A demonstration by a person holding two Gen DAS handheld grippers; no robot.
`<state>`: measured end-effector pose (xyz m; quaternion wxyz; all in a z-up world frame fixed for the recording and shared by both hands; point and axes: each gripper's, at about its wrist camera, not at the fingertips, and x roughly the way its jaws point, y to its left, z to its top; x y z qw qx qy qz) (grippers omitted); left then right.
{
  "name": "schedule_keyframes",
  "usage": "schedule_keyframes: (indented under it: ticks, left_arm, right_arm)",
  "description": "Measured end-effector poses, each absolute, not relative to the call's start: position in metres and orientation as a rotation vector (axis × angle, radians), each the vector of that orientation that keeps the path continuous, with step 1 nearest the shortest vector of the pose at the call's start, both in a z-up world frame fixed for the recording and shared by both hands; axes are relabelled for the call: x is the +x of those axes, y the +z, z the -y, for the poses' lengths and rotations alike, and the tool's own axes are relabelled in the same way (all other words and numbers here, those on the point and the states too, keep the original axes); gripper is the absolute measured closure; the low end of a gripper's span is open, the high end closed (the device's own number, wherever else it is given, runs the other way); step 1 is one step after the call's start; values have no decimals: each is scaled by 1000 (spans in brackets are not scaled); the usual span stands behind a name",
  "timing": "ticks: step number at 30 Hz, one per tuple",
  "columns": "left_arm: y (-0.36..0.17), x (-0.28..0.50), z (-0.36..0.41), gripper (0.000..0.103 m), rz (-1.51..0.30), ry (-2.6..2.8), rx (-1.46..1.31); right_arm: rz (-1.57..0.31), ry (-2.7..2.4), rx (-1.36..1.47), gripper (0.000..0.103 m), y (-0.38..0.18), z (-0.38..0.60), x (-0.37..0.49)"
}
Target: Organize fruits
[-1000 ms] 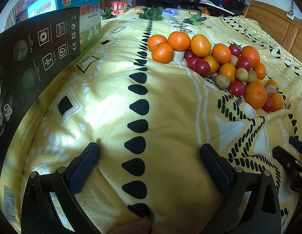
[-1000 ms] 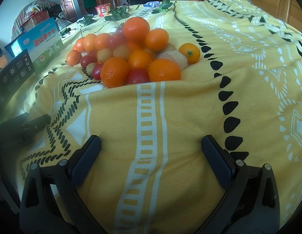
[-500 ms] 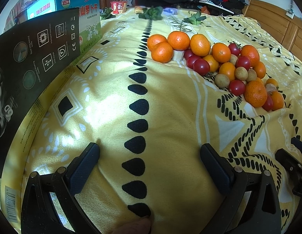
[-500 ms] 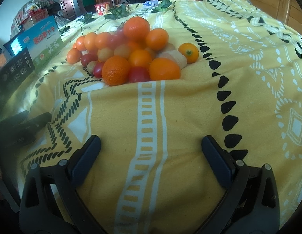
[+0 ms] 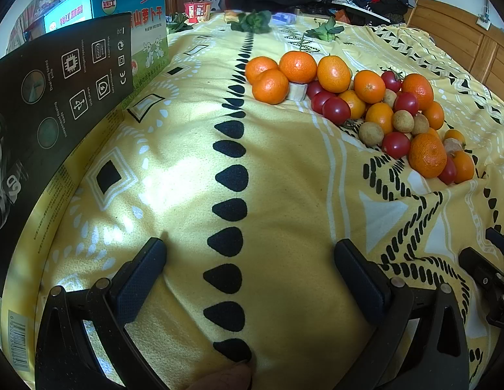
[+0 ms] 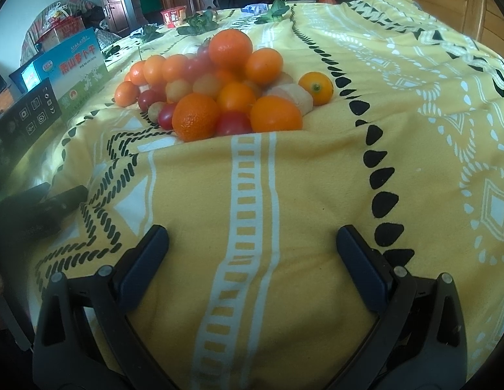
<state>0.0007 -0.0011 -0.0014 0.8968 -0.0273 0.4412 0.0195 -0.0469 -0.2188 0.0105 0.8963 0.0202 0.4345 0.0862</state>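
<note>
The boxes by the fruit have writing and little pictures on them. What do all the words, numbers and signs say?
"山萝卜干": big red characters on the blue and white box, with a red round logo too blurred to read.
"CE": mark on the black box, beside white icons of a chip, a battery, a USB sign and a shield; their small captions are too blurred.
Barcode digits on the yellow box edge: too small.
Red cup: print unreadable.
</note>
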Motion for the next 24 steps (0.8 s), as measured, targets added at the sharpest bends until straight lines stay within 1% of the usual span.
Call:
schedule_keyframes:
  ticks: [13,15,17,18,19,22,23,24]
  left_arm:
    - [0,0,0,0,-914,37,-61]
    - [0,-1,0,0,-911,32,-63]
    - [0,-1,-1,0,-912,29,-70]
    - [0,-1,-1,0,-911,30,-66]
    - [0,-1,-1,0,-910,29,-67]
    - [0,-2,-1,0,-909,27,-72]
    - [0,-2,-2,0,-908,26,-73]
    - [0,-2,-2,0,-908,25,-75]
  right_arm:
    - [-909,173,36,0,12,220,-48]
    - [-939,184,31,0,15,222,-47]
    - [-1008,202,48,0,23,224,-41]
    - [-1027,244,123,2,37,230,-35]
    - [-1005,292,197,9,50,236,-30]
    - [-914,332,281,12,94,247,2]
    - [-905,351,306,17,103,249,20]
    - [-912,367,329,20,108,251,36]
